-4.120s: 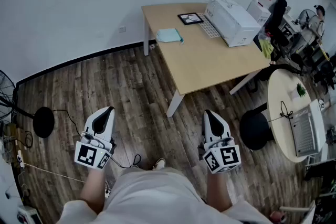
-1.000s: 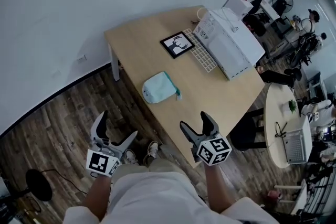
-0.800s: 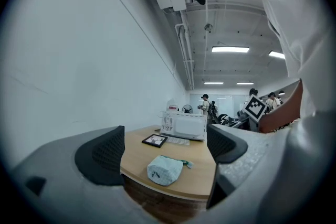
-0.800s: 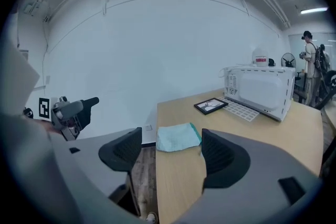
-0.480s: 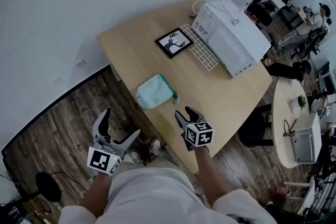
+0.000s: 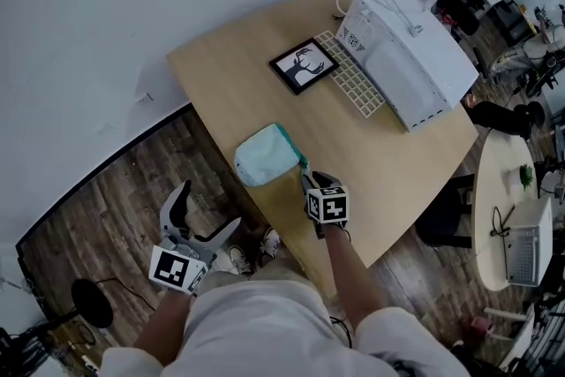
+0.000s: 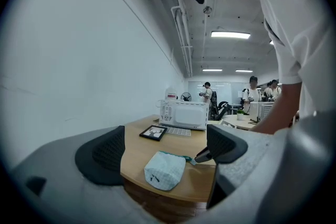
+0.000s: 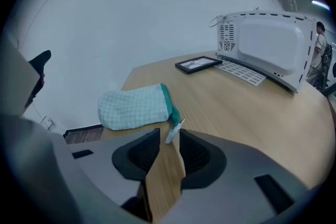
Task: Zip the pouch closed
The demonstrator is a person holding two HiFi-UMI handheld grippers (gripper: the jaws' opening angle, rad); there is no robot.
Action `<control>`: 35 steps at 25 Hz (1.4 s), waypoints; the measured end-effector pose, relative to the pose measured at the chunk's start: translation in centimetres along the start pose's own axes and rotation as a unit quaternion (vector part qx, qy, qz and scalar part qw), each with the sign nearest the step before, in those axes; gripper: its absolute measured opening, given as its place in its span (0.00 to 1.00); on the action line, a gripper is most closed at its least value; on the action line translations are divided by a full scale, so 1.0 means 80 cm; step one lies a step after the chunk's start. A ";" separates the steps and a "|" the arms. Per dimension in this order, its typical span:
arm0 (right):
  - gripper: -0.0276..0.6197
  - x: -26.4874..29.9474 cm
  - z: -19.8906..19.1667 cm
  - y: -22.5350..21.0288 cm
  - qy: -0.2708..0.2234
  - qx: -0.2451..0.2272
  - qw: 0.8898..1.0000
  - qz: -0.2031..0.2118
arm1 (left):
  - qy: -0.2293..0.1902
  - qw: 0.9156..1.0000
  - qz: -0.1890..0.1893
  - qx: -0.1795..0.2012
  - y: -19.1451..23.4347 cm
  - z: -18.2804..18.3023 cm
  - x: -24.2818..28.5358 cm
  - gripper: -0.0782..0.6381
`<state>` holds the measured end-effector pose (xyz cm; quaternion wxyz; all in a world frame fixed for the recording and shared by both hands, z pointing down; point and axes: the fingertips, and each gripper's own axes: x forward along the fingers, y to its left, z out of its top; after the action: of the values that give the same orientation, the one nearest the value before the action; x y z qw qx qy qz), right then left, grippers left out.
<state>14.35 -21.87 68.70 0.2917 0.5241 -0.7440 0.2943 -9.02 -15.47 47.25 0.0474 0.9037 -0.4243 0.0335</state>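
Note:
A pale teal checked pouch with a green zipper edge lies near the front-left edge of the wooden table. The left gripper view shows the pouch ahead, and the right gripper view shows the pouch close up. My right gripper points down at its zipper end. Its jaws are closing, with the white zipper pull tag between the tips of the right gripper and a narrow gap still showing. My left gripper hangs open over the floor, short of the table's edge, with nothing in the left gripper.
A framed picture, a white keyboard and a white microwave stand further back on the table. A round table with a laptop is at the right. People stand far off in the office.
My right gripper has come down and forward to the pouch's zipper end, and its jaws have narrowed. The left gripper has shifted slightly and stays open off the table.

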 end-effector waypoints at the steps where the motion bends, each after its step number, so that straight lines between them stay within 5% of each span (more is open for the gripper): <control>1: 0.23 0.006 0.000 -0.001 0.005 0.003 1.000 0.001 | 0.001 1.000 0.000 0.001 0.000 0.000 0.003 0.78; 4: 0.22 0.019 -0.005 -0.003 0.025 0.008 1.000 0.001 | 0.004 1.000 0.001 0.001 -0.002 0.000 0.012 0.78; 9: 0.06 0.021 -0.009 -0.006 0.022 -0.005 1.000 -0.006 | 0.008 1.000 -0.003 0.002 -0.010 -0.001 0.021 0.78; 15: 0.05 -0.015 0.039 0.003 -0.042 -0.145 0.988 -0.021 | 0.012 0.999 -0.032 -0.017 -0.022 -0.005 0.035 0.78; 22: 0.05 -0.087 0.115 0.053 -0.125 -0.351 0.927 -0.046 | 0.004 0.997 -0.073 -0.034 -0.034 0.010 0.061 0.77; 26: 0.05 -0.129 0.149 0.086 -0.179 -0.437 0.880 -0.058 | -0.003 0.990 -0.126 -0.061 -0.048 0.021 0.078 0.63; 31: 0.05 -0.186 0.189 0.129 -0.245 -0.510 0.822 -0.060 | -0.020 0.974 -0.210 -0.080 -0.057 0.046 0.087 0.43; 35: 0.05 -0.225 0.212 0.154 -0.283 -0.531 0.797 -0.050 | -0.023 0.960 -0.271 -0.068 -0.055 0.072 0.089 0.33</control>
<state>5.54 -20.13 42.56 0.3150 0.3837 -0.8055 -0.3236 -0.97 -18.80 41.98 0.1061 0.9800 -0.1658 -0.0298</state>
